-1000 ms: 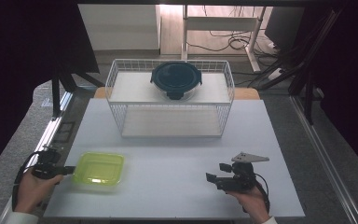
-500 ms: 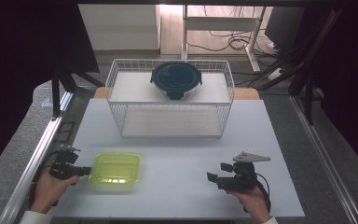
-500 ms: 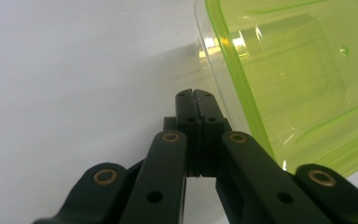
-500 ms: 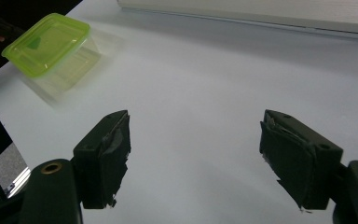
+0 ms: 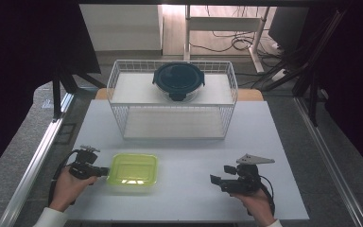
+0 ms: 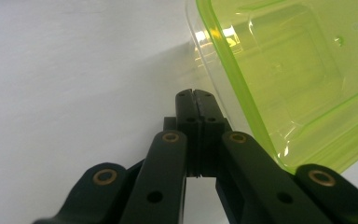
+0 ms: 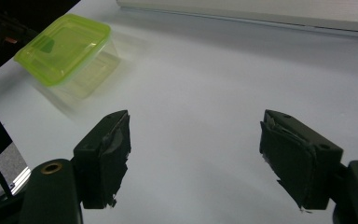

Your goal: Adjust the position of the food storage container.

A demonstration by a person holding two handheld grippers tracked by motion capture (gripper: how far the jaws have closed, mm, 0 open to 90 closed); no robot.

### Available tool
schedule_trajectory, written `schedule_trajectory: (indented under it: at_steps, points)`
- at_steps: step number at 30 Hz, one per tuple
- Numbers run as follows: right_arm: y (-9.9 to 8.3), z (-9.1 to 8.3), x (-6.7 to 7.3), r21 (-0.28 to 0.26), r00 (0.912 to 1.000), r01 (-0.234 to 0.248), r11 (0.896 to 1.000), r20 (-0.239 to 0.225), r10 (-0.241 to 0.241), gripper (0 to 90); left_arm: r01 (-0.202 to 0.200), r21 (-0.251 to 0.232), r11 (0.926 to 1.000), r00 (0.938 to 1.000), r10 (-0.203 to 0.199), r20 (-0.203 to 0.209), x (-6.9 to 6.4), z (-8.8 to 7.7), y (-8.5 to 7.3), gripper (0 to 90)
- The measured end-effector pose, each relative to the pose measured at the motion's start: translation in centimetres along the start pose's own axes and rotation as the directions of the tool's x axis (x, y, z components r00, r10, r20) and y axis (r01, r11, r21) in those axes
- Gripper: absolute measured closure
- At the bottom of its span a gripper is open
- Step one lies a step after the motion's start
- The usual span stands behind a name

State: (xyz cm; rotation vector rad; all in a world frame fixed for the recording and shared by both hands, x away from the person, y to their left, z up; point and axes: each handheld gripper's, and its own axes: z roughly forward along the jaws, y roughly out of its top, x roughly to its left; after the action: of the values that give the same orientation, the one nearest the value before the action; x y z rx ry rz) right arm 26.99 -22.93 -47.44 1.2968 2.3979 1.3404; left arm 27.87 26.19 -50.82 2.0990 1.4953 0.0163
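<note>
A clear box with a translucent lime-green lid (image 5: 133, 170) sits low on the white counter (image 5: 189, 142), its left edge touching the left gripper (image 5: 100, 171), whose fingers are pressed together empty. The right gripper (image 5: 216, 179), well apart, holds its fingers wide. Farther back, a white wire basket (image 5: 227, 111) carries a round dark-lidded container (image 5: 178, 80).

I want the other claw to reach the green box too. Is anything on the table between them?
Nothing visible stands between them. The open right gripper faces the lime-green lidded plastic box across bare white table. The white wire basket sits farther back, out of the way.
</note>
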Motion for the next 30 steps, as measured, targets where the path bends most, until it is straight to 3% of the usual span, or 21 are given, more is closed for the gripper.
schedule_trajectory:
  at_steps: [13, 15, 30]
  points:
    - [0.0, 0.0, 0.0, -0.001, 1.0, -0.002, 1.0, -0.002, 0.002, 24.2, -0.058, -0.002, 0.9983, 0.997, 0.058, 0.052, -3.1, 1.9, 1.9, 90.0]
    - [0.0, -0.1, 0.0, 0.0, 1.0, -0.003, 1.0, -0.002, 0.003, 24.2, -0.08, 0.004, 0.9968, 0.9947, 0.079, 0.066, -4.0, 2.4, 2.2, 90.0]
    - [0.1, -0.1, -0.1, -0.005, 1.0, -0.006, 1.0, 0.0, 0.006, 24.2, -0.135, -0.004, 0.9908, 0.9844, 0.135, 0.113, -7.9, 4.5, 3.9, 90.0]
